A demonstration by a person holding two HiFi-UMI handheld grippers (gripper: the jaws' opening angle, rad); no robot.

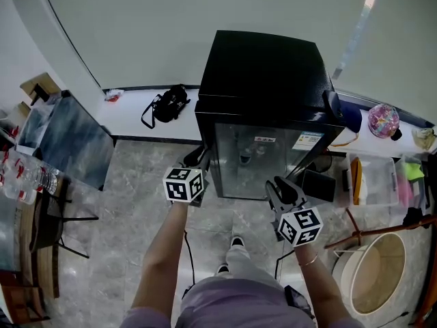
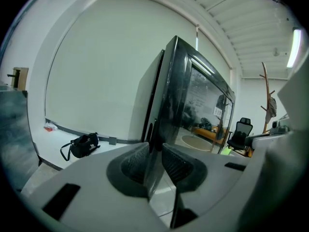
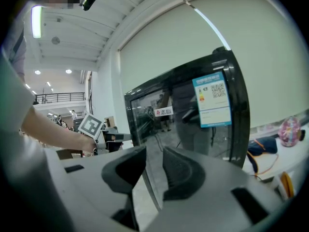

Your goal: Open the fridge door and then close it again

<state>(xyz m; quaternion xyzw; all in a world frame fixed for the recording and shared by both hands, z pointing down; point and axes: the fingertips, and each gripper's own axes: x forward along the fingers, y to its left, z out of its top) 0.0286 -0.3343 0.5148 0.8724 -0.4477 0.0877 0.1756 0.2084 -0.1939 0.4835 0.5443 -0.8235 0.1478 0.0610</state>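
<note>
You stand in front of a small black box-shaped fridge on the grey stone floor. Its shiny glass door faces you. It looks shut or nearly shut, but I cannot tell which.

Your left claw is at the left edge of the door. In the left gripper view, that edge of the glass door sits right between the two jaws. The pads squeeze it from both sides, so the left claw is gripping the door.

Your right claw is low down in front of the door, nearer its right side. In the right gripper view, its jaws stand a little apart with a gap between them, and they hold nothing. The glass door is just past them, with a blue and white sticker on it.

A soft black bag lies on a white ledge by the wall, left of the fridge.
</note>
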